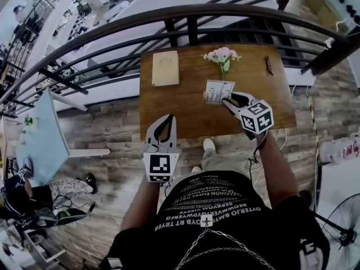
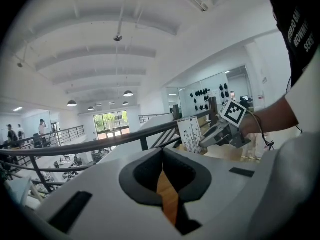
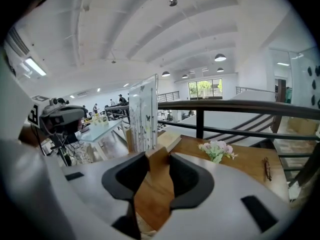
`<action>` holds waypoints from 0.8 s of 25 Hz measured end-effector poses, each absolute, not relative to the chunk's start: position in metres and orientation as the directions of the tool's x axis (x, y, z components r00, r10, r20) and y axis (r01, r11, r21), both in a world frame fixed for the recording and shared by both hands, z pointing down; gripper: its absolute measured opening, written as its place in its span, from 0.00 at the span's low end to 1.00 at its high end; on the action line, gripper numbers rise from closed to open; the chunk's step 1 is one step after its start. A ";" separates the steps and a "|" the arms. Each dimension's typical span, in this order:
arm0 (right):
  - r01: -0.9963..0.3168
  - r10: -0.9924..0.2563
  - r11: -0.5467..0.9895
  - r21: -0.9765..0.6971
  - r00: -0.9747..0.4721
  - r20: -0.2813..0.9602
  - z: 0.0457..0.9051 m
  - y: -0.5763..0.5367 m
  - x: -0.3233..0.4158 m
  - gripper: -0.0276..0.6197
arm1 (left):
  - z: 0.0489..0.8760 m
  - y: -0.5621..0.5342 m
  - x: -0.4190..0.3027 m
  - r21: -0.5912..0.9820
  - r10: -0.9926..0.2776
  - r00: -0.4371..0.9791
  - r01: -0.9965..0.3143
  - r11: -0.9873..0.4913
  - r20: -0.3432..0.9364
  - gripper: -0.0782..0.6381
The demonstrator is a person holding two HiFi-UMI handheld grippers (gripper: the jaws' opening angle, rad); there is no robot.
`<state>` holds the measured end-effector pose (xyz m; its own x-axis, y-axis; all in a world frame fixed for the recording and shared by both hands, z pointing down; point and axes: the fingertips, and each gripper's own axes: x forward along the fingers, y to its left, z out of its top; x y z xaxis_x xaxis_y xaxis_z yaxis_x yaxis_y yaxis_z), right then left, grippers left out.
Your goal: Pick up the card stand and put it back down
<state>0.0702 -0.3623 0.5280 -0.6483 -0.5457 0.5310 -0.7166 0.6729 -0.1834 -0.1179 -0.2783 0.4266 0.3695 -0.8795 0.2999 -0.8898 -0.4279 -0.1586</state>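
The card stand (image 1: 219, 91) is a white printed card in a small wooden block base, standing near the middle of the brown table (image 1: 180, 108), just in front of the flowers. My right gripper (image 1: 228, 101) reaches it from the right. In the right gripper view the block (image 3: 158, 156) sits pinched between the jaw tips and the card (image 3: 144, 114) rises straight above them. Whether the base touches the table I cannot tell. The left gripper view shows the card stand (image 2: 190, 133) with the right gripper (image 2: 218, 134) on it. My left gripper (image 1: 166, 118) hovers at the table's front edge, shut and empty.
A tan notebook (image 1: 165, 68) lies at the table's back left. Pink flowers (image 1: 223, 55) stand behind the card stand, and a small dark object (image 1: 269, 65) lies at the back right. A black railing (image 1: 191, 17) curves behind the table. A pale blue table (image 1: 42, 134) stands to the left.
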 end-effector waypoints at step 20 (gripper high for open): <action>-0.724 -0.617 0.680 -0.114 -0.650 0.443 0.434 -0.348 0.064 0.27 | 0.415 -0.249 -0.107 -0.167 -0.853 0.441 -0.853 -0.495 0.278 0.15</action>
<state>0.0637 -0.3479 0.4342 -0.6502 -0.6175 0.4427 -0.7239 0.6803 -0.1144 -0.1073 -0.2489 0.4152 0.4410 -0.8534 0.2778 -0.8527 -0.4950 -0.1670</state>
